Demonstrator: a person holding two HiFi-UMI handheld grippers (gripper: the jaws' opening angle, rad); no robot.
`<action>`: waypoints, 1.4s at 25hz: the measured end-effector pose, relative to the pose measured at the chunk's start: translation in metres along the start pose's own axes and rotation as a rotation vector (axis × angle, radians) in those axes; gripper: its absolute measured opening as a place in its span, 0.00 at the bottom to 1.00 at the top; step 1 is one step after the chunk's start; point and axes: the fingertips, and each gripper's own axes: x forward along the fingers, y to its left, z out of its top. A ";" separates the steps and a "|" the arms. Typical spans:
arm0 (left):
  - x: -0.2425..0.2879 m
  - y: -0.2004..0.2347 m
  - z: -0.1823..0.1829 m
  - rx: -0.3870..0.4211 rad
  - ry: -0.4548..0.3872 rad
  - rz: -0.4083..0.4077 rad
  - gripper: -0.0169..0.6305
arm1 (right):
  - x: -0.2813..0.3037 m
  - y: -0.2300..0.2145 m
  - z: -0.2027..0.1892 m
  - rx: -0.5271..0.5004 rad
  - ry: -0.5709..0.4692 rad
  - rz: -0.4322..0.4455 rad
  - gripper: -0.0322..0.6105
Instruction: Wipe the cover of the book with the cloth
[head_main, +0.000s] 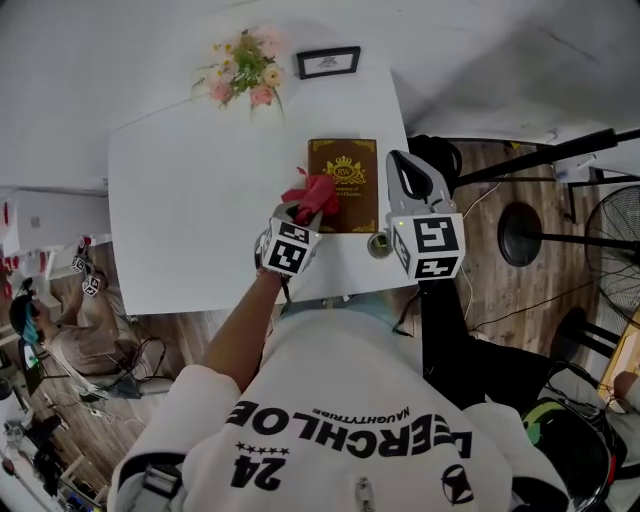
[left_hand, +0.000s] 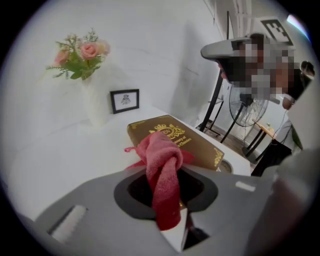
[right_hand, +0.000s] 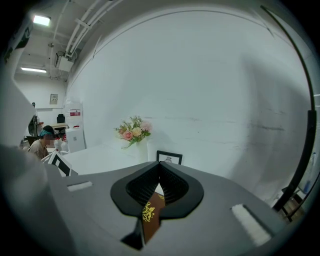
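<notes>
The cloth (left_hand: 163, 172), a red towelling rag twisted into a rope, is being pinched between the jaws of the left gripper (head_main: 298, 210), which are clamping tight on its middle. One end is hanging down toward the gripper's body while the bunched end is spilling forward out of the jaws. That bunched end is resting on the near left part of the book (head_main: 350, 172), touching its cover close to the left edge. The book is lying flat and closed on the white table (head_main: 190, 210), close to the table's right edge and near the person's side, its brown cover with gold crest and lettering facing up.

The right gripper (right_hand: 159, 164) is hovering just beside the book's right edge with its jaws brought together on nothing (a sliver of brown cover with a gold corner ornament is showing through the slit below the tips, but it is lying under the jaws, not between them). The person's bare left forearm (head_main: 240, 335) is reaching in from below toward the left gripper.

Farther out, at the table's far edge, a bunch of pink and cream flowers (head_main: 245, 70) is standing in a white vase, and just to its right a small black picture frame (head_main: 327, 62) is standing against the white wall. Off the table to the right, a standing fan (head_main: 615, 245) is sitting on the wooden floor.
</notes>
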 end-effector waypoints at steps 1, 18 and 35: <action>-0.003 0.006 -0.002 -0.015 -0.005 0.014 0.26 | 0.001 0.002 0.000 0.000 -0.001 0.006 0.05; 0.020 -0.109 0.020 0.235 0.076 -0.190 0.25 | -0.006 0.010 -0.010 0.031 0.016 -0.001 0.05; -0.008 -0.037 -0.019 0.121 0.073 -0.096 0.25 | 0.017 0.020 -0.004 0.007 0.021 0.036 0.05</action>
